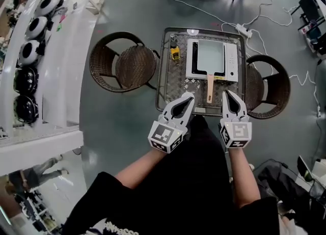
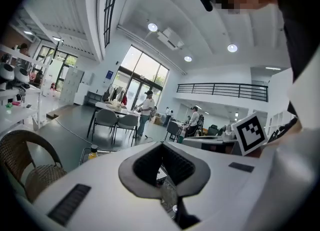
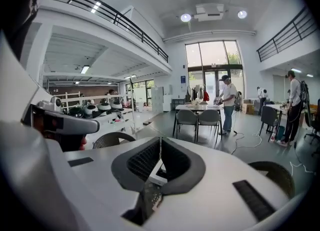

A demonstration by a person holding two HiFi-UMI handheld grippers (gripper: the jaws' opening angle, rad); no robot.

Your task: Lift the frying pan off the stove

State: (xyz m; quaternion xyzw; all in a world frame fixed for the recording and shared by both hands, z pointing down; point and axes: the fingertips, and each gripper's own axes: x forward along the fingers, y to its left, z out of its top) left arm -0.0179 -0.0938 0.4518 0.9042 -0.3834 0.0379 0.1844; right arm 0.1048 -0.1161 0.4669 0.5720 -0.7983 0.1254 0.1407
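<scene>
Currently at approach: my left gripper (image 1: 189, 96) and right gripper (image 1: 227, 93) are both clenched on nothing at the table's (image 1: 168, 79) near edge, the frying pan (image 1: 210, 56) sits on the stove (image 1: 232, 61), so next I open one and reach its handle (image 1: 210, 89).

**No readable writing**

The white print on the person's black shirt (image 1: 108, 227), below the left gripper (image 1: 189, 96), is too small to read. That gripper's cube (image 1: 166, 136) bears only black-and-white square patterns, no letters or digits.
</scene>
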